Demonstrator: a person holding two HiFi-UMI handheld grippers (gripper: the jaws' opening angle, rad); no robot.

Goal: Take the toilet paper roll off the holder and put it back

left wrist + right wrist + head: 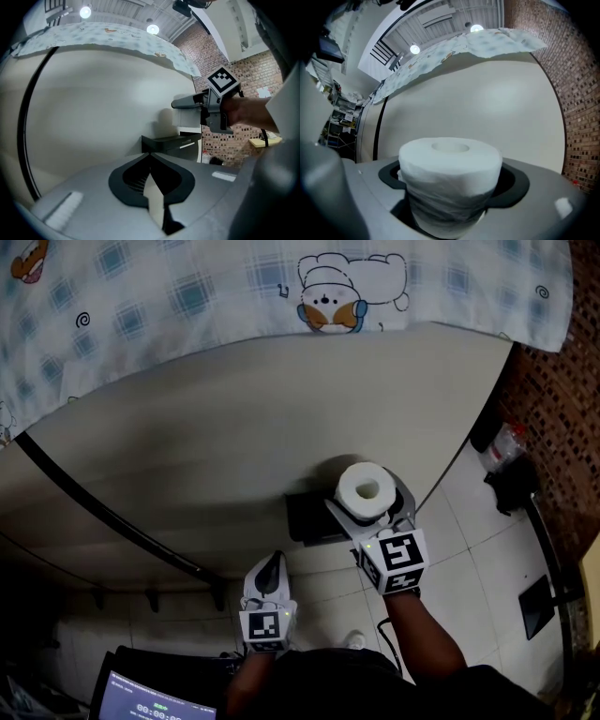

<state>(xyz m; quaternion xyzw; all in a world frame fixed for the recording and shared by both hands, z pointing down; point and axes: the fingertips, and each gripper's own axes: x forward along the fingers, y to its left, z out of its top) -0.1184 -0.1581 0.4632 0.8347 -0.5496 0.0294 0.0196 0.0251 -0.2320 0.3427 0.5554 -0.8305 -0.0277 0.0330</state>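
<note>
A white toilet paper roll (365, 490) stands upright between the jaws of my right gripper (364, 507), which is shut on its sides. The right gripper view shows the roll (450, 159) filling the gap of that gripper (452, 183), hollow core facing up. Just left of and below the roll, a black box-shaped holder (314, 517) sits against the pale curved wall; whether the roll touches it I cannot tell. My left gripper (269, 565) hangs lower left, shut and empty (151, 165). From the left gripper view, the right gripper (187, 102) shows above the holder (173, 143).
A patterned cloth (281, 287) drapes over the wall's top. A dark strip (103, 512) runs diagonally down the wall at left. Brick wall (553, 418) and dark items (511, 482) on the tiled floor lie to the right. A lit screen (150, 701) sits at bottom left.
</note>
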